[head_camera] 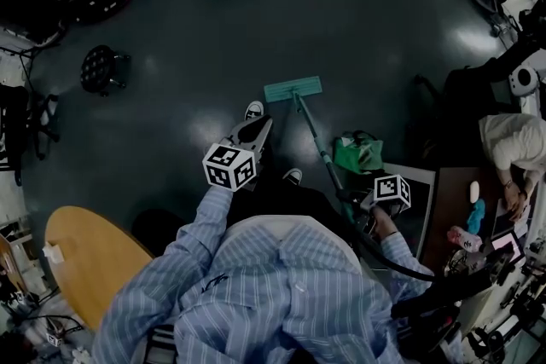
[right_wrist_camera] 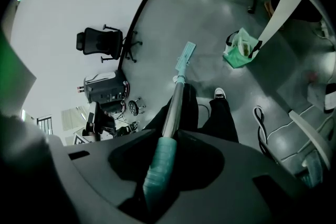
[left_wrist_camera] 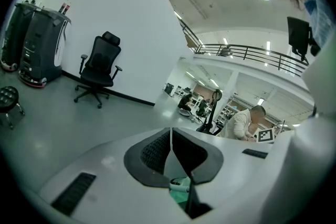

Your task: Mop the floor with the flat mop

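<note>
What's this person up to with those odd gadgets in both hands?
A person in a striped shirt stands on a dark floor holding a two-jaw gripper in each hand. The right gripper is shut on the teal grip end of the mop handle. The teal mop head lies flat on the floor just ahead of the person's shoes. The left gripper is shut with nothing in it, held to the left of the mop and not touching it.
</note>
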The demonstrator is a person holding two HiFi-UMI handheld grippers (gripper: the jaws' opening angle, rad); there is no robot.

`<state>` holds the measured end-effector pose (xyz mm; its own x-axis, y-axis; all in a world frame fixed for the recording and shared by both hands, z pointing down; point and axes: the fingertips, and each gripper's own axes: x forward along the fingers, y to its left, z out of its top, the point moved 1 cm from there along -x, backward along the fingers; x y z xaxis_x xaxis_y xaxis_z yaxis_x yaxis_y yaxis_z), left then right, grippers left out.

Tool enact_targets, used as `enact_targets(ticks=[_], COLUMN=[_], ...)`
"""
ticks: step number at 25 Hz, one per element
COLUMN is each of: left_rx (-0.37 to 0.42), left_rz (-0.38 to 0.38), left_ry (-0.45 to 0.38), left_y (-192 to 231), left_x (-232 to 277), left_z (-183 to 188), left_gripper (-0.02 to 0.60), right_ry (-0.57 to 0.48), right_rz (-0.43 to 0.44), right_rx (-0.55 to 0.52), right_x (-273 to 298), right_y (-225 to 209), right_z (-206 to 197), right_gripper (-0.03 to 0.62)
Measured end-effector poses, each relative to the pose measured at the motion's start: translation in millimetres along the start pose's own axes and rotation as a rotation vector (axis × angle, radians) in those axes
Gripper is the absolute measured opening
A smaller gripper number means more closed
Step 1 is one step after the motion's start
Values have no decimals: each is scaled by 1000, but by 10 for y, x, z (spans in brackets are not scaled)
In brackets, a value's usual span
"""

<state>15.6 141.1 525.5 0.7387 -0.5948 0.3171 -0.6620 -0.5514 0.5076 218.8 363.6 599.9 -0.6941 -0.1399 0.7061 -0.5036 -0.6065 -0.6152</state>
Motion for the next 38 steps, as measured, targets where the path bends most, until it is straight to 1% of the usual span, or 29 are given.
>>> enact_targets(ticks=[4,9,12,16,26,31,34,38], left_rx=[5,2,-2,-6,7,0,-8,0], left_rz=[13,26,28,25,15,11,14,12], left_ry=[-10,-9,-4,9,42,63,75,97], left_y=[15,132,230,412,984,1374,1593,1848], left_x=[-81,-66,-2,135,571,706,780,844], left_z=[14,43,88,208,730,997,1101,1235], left_gripper=[15,15,15,15,15,15,15,15], right_ry=[16,16,4,-10,-36,-66,-85,-116], right_rz=[27,75,101,109,121,117,125,141], right_rx=[2,43,66,78,78,80,86,96], right_x=[35,136,204,321,618,855,1007,1225], right_y=[108,228,332,540,1252,1706,1977,2376], right_z=[-11,58,177,411,1307,1833,2182,2639], right_gripper=[124,124,124,124,124,126,124,124])
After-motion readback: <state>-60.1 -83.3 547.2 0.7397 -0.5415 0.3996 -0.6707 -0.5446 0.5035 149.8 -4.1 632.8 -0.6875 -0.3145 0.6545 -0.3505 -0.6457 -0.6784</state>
